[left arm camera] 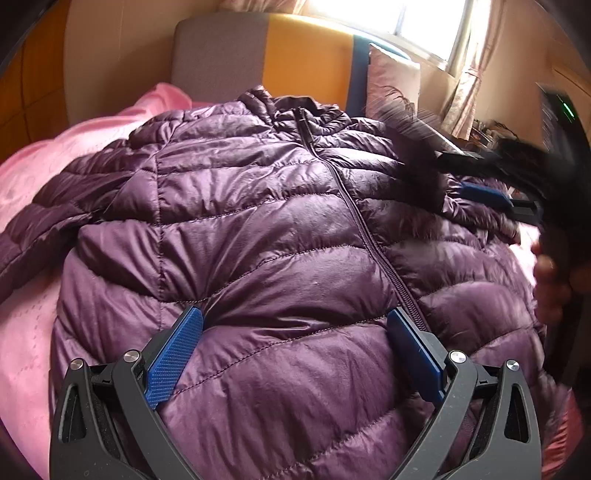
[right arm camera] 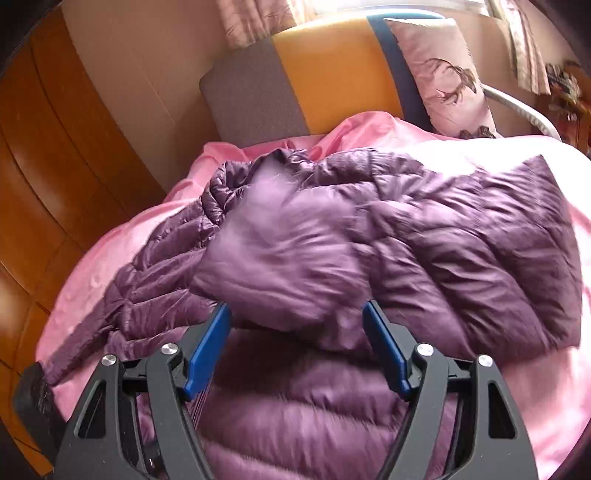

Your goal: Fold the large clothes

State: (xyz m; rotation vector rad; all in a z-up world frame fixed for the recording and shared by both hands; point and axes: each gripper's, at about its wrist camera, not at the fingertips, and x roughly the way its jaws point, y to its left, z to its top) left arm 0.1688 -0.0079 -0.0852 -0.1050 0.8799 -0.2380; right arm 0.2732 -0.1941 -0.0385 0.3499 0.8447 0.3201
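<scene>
A purple quilted puffer jacket [left arm camera: 258, 221] lies zipped, front side up, on a pink bed cover [left arm camera: 33, 192]. My left gripper [left arm camera: 295, 321] is open, its blue pads resting on the jacket's lower front, left of the zipper [left arm camera: 354, 206]. My right gripper [right arm camera: 297, 314] is open just above the jacket [right arm camera: 406, 236], near a sleeve folded over the body. The right gripper also shows blurred in the left wrist view [left arm camera: 491, 192], at the jacket's right shoulder.
The headboard [left arm camera: 295, 62] is grey, orange and blue. A patterned pillow [right arm camera: 447, 74] leans against it. A wooden wardrobe [right arm camera: 55, 155] stands left of the bed. A curtained window [left arm camera: 424, 26] is behind, with clutter [right arm camera: 565, 92] at the far right.
</scene>
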